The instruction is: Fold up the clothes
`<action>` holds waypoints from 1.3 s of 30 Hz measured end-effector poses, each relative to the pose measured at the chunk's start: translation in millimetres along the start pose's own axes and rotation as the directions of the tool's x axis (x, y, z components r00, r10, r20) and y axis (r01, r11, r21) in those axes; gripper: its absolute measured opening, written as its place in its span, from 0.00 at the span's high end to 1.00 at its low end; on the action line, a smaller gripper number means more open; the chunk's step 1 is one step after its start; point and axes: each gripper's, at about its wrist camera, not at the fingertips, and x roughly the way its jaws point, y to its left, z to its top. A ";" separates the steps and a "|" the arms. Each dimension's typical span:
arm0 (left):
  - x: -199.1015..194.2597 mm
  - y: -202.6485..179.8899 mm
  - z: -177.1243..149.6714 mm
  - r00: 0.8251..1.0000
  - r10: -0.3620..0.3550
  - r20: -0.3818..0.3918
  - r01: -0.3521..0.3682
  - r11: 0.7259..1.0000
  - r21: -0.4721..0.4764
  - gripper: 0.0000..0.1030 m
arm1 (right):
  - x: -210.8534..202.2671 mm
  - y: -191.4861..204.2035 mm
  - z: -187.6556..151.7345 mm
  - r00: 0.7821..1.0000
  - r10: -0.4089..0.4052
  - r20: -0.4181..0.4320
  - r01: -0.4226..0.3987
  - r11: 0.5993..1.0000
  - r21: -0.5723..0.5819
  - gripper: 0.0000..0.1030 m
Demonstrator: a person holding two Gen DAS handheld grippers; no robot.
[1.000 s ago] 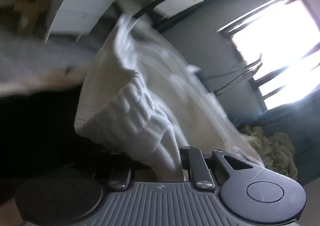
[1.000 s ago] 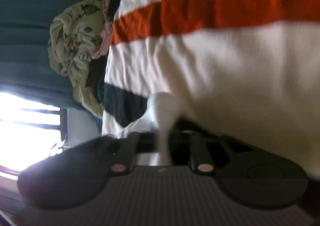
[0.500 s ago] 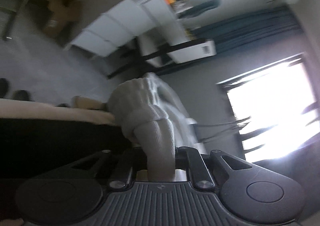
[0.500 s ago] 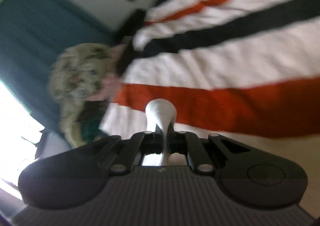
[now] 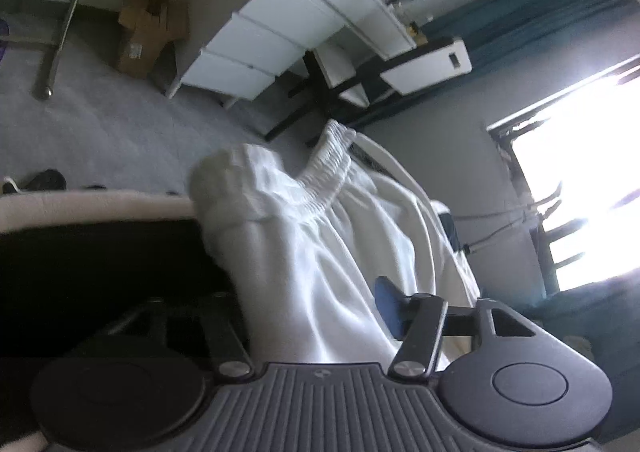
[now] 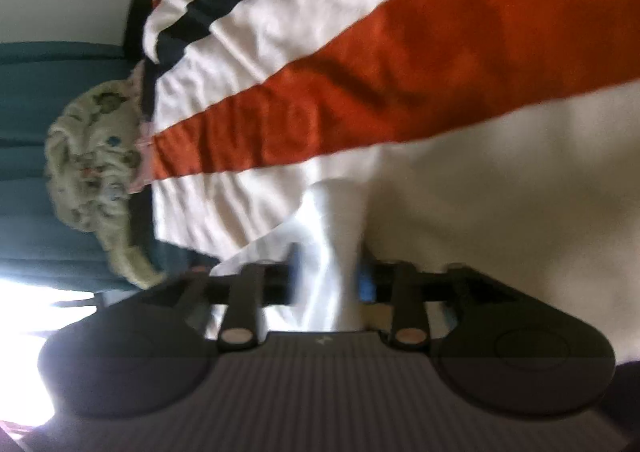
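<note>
Here, a white garment (image 5: 320, 252) with a gathered elastic waistband (image 5: 328, 167) is lying between the spread jaws of the left gripper (image 5: 316, 316), running from lower centre toward mid-frame. The jaws are standing wide and appear to be clamping nothing. In the right view, the right gripper (image 6: 328, 276), partly open, is bracketing a white fold (image 6: 334, 236) at lower centre above a striped bedspread (image 6: 400, 83); whether it is pinching is unclear. Judging by this, both are equally near
</note>
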 end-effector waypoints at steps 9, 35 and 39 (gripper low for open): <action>14.8 16.9 3.1 0.996 -0.089 -0.029 0.087 0.994 -0.065 0.90 | -7.1 42.3 -10.4 0.993 0.008 0.114 0.025 0.957 -0.288 0.94; -41.7 -47.2 -35.7 0.963 0.164 0.214 -0.219 0.938 0.267 0.24 | -40.8 58.9 -14.4 0.908 -0.143 0.394 0.296 0.884 -0.361 0.31; -50.5 -82.0 -67.6 0.952 0.086 0.294 -0.210 0.883 0.419 0.21 | -35.0 87.9 -29.7 0.931 0.033 0.364 0.206 0.775 -0.597 0.31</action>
